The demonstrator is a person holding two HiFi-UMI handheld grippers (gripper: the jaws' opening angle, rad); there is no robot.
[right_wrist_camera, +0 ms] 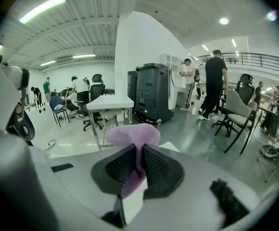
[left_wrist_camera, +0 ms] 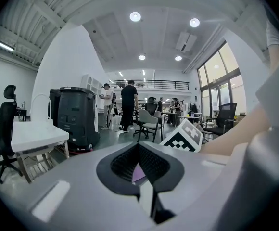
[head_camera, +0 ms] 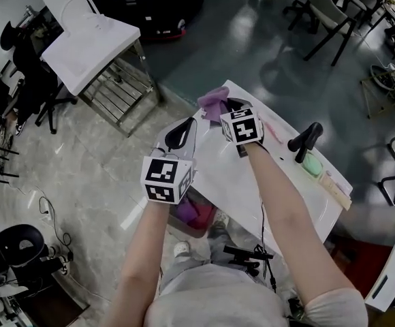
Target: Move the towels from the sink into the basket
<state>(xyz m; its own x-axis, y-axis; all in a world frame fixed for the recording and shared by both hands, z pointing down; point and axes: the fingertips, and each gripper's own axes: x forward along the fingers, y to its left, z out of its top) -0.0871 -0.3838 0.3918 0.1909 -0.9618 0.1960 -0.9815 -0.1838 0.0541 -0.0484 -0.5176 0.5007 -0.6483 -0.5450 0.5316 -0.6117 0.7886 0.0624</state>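
Purple towel point(right_wrist_camera: 132, 137), soft and bunched, pinched in right tongs point(right_wrist_camera: 138, 153).

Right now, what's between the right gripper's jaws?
A purple towel, pinched by the right gripper and bunched above its pads; the right gripper view shows it.

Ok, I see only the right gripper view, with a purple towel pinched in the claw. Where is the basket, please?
Observer: The head view shows the basket on the floor, under the near edge of the white counter.
Operator: Is something in it?
Observer: Yes, purple and pink cloth lies in it.
Operator: And where is the left claw?
Observer: The left claw hangs over the counter's left corner, closer to the person than the right claw with its purple towel.
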